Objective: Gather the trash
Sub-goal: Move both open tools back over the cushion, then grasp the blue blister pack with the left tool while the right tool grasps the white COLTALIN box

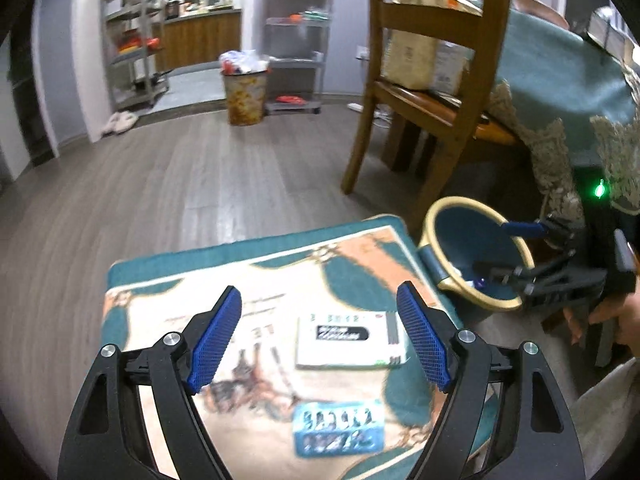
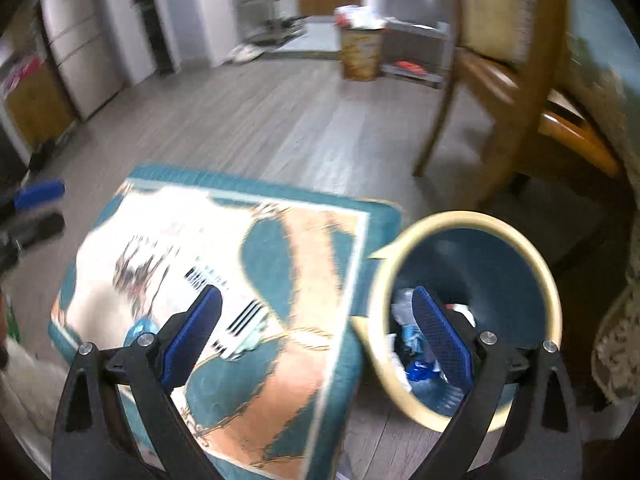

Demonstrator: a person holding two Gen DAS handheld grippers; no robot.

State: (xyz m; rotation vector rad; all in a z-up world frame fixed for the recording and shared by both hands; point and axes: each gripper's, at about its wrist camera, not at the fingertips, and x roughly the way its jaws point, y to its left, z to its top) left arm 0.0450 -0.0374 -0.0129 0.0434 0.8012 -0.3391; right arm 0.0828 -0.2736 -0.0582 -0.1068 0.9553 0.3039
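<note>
A white flat box (image 1: 350,340) and a light blue packet (image 1: 339,429) lie on a patterned teal cushion (image 1: 160,272). My left gripper (image 1: 320,320) is open and empty, hovering above the cushion with the white box between its fingers. A round bin (image 1: 472,256) with a cream rim stands on the floor right of the cushion and holds crumpled trash (image 2: 416,360). My right gripper (image 2: 316,312) is open and empty, between the cushion (image 2: 280,380) and the bin (image 2: 552,300); in the left wrist view it (image 1: 520,252) reaches over the bin. The white box (image 2: 236,320) is blurred.
A wooden chair (image 1: 432,80) and a table with a green lace-edged cloth (image 1: 560,92) stand right behind the bin. A full patterned waste bin (image 1: 245,92), metal shelf racks (image 1: 296,40) and slippers (image 1: 120,122) are across the grey wood floor.
</note>
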